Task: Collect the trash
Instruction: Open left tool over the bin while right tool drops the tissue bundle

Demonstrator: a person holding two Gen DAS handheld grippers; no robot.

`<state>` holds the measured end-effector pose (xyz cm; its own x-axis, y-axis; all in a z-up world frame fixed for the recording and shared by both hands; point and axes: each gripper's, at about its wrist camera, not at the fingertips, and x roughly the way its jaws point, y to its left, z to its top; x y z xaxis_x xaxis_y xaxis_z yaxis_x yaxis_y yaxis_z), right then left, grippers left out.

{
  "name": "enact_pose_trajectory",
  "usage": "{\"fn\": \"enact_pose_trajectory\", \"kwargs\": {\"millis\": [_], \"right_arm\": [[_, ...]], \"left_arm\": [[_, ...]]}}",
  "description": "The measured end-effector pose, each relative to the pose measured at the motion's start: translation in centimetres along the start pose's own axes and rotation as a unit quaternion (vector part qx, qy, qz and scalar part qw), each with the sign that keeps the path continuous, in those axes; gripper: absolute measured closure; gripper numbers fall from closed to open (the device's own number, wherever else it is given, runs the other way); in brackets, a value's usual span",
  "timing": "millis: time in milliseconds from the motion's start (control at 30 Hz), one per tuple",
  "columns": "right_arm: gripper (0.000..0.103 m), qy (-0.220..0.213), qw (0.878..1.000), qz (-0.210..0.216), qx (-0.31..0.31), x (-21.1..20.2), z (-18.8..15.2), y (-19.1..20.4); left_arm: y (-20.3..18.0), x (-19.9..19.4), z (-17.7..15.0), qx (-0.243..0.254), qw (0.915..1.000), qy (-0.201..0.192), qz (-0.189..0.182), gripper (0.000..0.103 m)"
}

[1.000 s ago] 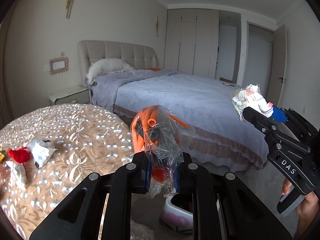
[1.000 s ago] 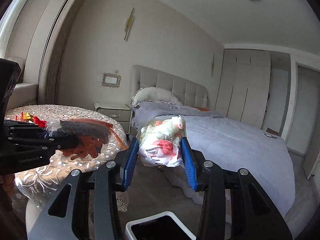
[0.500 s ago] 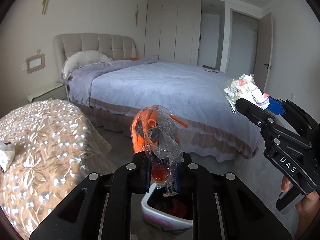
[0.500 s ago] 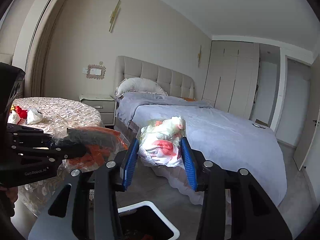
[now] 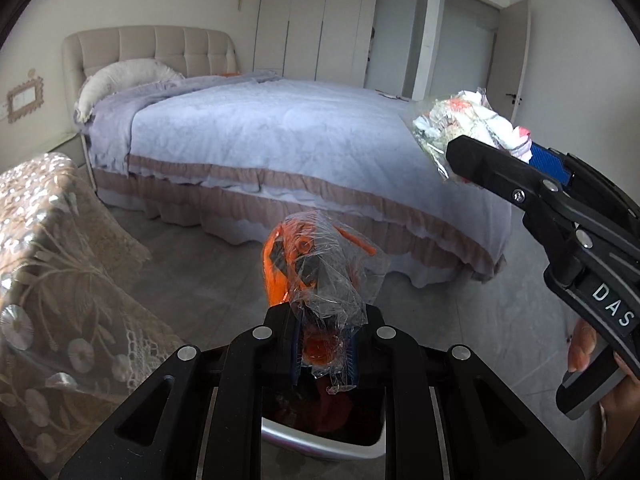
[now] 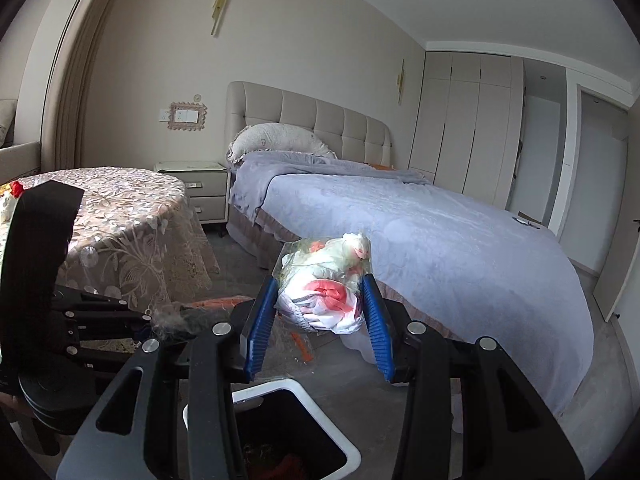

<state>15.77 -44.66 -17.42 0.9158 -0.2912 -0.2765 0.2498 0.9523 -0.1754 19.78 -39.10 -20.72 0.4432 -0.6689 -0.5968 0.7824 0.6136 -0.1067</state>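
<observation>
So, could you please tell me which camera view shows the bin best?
The right wrist view: the bin shows its white rim and dark opening below the right gripper. In the left wrist view only a strip of rim peeks beneath the left gripper.

Grey tiled floor (image 6: 344, 376) supports a white trash bin (image 6: 340, 432), a cloth-covered round table (image 6: 132, 216) and a bed (image 6: 420, 232).

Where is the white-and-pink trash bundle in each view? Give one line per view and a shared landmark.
Left wrist view: white-and-pink trash bundle upper right, clamped in the right hand-held gripper.
Right wrist view: centre, between the blue pads.
Shared landmark: the bed, behind the bundle in both.
</observation>
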Motion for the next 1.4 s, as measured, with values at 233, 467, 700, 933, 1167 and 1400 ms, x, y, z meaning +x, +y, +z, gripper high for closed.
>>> {"fn": "enact_pose_trajectory", "kwargs": {"millis": [233, 467, 700, 933, 1167, 1400], "right_arm": [[0.059, 0.02, 1.0, 0.001, 0.009, 1.9, -1.1, -0.9], [0.059, 0.039, 0.999, 0.004, 0.014, 3.0, -1.9, -1.2], [0.059, 0.049, 0.999, 0.005, 0.014, 3.7, -2.4, -1.3], [0.058, 0.068, 0.997, 0.024, 0.028, 5.1, -3.6, -1.4], [0.058, 0.147, 0.987, 0.059, 0.022, 9.0, -8.3, 1.1], [0.034, 0.222, 0.972, 0.078, 0.006, 11.2, -12.1, 2.9]], "left_arm": [[0.5, 5.1, -1.6, -0.01, 0.9958, 0.091, -0.006, 0.086], [0.9, 7.9, -3.0, -0.028, 0.9885, 0.147, -0.021, 0.038], [1.9, 6.0, -1.7, -0.032, 0.993, 0.108, 0.035, 0.007], [3.3, -0.2, 1.6, -0.049, 0.9936, 0.002, 0.102, 0.007], [3.1, -2.8, 2.5, -0.049, 0.9929, -0.03, 0.104, 0.007], [3.3, -4.2, 2.7, -0.052, 0.9925, -0.043, 0.102, 0.007]]}}
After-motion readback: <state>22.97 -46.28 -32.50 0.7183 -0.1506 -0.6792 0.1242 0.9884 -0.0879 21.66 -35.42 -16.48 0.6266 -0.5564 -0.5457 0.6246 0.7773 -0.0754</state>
